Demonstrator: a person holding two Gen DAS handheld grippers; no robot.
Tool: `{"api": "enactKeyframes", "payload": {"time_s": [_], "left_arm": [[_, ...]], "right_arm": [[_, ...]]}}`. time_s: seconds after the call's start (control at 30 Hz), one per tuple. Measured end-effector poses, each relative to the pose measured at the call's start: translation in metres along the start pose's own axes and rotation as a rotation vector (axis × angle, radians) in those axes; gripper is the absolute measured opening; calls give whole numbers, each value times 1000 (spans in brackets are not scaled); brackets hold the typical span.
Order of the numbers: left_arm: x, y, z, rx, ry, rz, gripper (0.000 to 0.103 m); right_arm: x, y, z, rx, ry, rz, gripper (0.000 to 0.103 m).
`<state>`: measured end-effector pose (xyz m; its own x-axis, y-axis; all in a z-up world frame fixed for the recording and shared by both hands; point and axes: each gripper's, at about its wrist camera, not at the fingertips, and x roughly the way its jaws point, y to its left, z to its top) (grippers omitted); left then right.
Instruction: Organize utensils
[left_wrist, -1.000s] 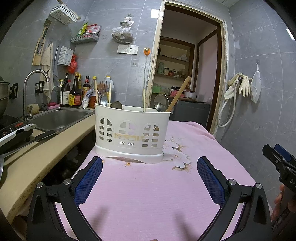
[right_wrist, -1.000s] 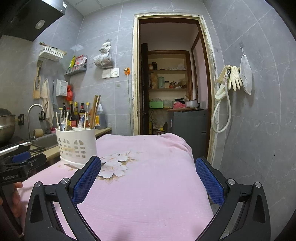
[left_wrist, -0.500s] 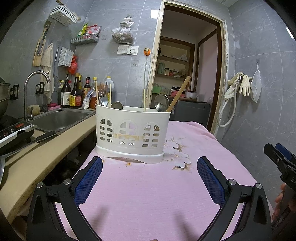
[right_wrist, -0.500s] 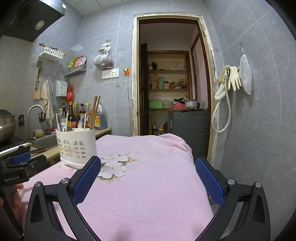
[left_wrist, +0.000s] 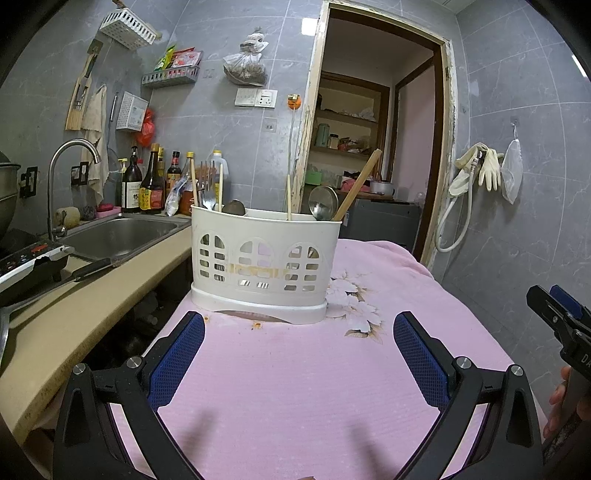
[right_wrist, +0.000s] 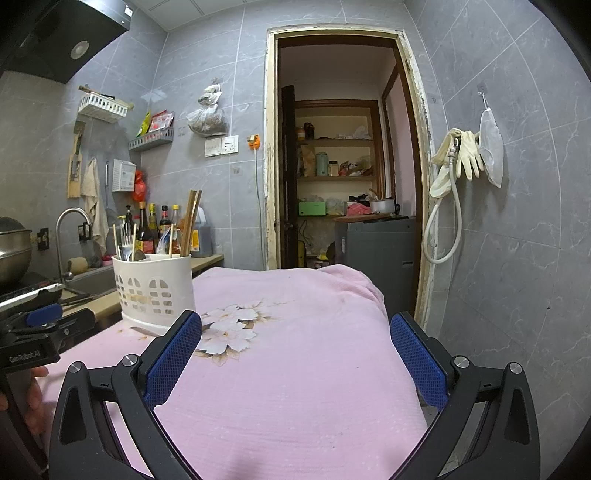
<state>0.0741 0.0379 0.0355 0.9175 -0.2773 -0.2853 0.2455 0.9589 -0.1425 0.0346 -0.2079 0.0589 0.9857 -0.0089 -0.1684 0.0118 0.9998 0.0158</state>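
A white slotted utensil holder stands on the pink cloth-covered table, straight ahead of my left gripper. It holds chopsticks, a fork, spoons and a wooden handle. The left gripper is open and empty, a short way in front of the holder. In the right wrist view the holder stands at the left. My right gripper is open and empty over the cloth, to the right of the holder.
A counter with a steel sink, tap, bottles and a cooktop runs along the left. An open doorway with shelves is behind the table. A tiled wall with hanging gloves is at the right.
Both views have barely shifted. The left gripper has drifted very slightly. Both grippers stay open and empty.
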Motion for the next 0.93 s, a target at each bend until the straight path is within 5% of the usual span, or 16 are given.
{"api": "enactKeyframes", "payload": {"time_s": [0.93], "left_arm": [[5,-4,1,20,10,34,100]], "right_arm": [[1,6,-3,-5,11,6,103]]}}
